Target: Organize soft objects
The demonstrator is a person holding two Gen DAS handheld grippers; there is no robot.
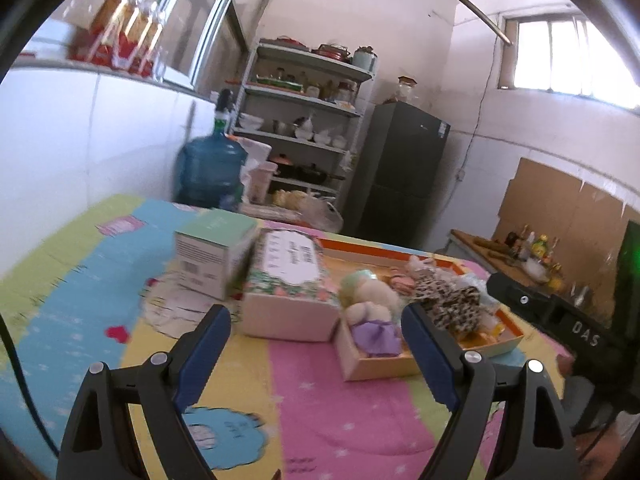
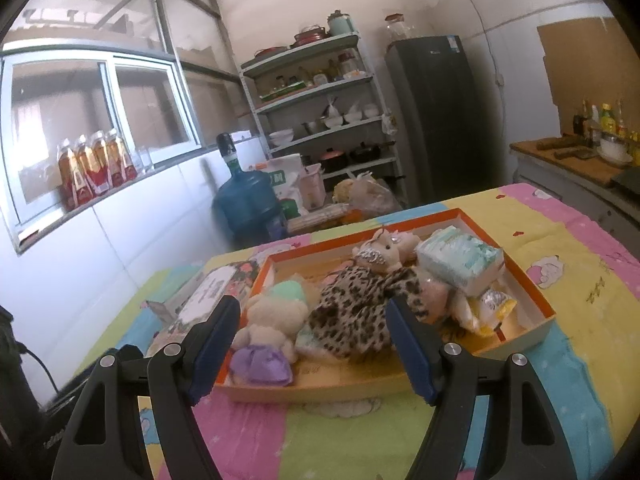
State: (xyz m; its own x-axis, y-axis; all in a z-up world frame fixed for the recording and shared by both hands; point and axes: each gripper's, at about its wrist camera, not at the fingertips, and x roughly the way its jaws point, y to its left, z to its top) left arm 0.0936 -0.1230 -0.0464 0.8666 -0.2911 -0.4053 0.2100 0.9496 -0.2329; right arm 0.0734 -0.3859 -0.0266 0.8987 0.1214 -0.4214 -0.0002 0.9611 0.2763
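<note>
An orange-rimmed shallow box (image 2: 544, 308) (image 1: 508, 340) lies on the colourful table cloth. In it lie a cream plush doll with a purple skirt (image 2: 268, 336) (image 1: 372, 316), a plush in a leopard-print dress (image 2: 356, 312) (image 1: 448, 300), a pack of tissues (image 2: 460, 260) and a yellow packet (image 2: 488, 308). My right gripper (image 2: 312, 348) is open, held above the box's near edge with nothing between its blue pads. My left gripper (image 1: 316, 344) is open too, back from the box's left end, empty.
A floral-lidded box (image 1: 288, 288) (image 2: 212, 296) and a pale green carton (image 1: 216, 252) stand left of the orange box. Beyond the table are a blue water jug (image 2: 248, 204), a metal shelf rack (image 2: 320, 112), a dark fridge (image 2: 440, 120) and a counter with bottles (image 2: 592, 152).
</note>
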